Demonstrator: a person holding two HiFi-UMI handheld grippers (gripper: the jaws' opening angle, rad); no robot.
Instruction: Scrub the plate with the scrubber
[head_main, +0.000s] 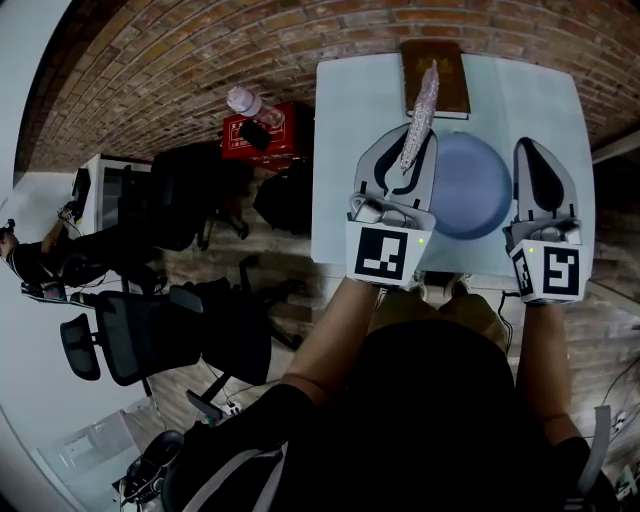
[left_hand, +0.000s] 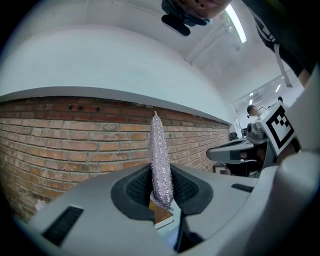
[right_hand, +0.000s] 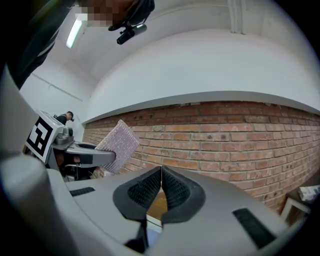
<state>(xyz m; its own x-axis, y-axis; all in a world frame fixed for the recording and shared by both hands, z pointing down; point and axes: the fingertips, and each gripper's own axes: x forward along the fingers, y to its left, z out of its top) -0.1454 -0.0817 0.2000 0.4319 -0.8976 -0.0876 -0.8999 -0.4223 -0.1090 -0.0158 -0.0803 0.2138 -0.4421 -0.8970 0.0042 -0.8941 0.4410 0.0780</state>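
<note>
So the pale table is in front of me, pushed up against a brick wall. The plate sits flat on it toward the near edge. It's round, a plain greyish blue, and from the head view it lies between my two grippers. There's a brown book lying at the far edge of the table, just beyond the plate.

My left gripper hangs over the plate's left rim, clamped on the near end of the scrubber. My right gripper is by the plate's right rim, with its jaws pressed together and nothing between them.

The scrubber is silvery and glittery, kind of a knobbly mesh texture. From my left gripper's view it's edge-on, a thin strip tapering to a point. From the right gripper's view it's a flat squarish pad. Its long axis runs straight out of the jaws, pointing away from me toward the wall, with the free end over the book and leaning slightly right.
</note>
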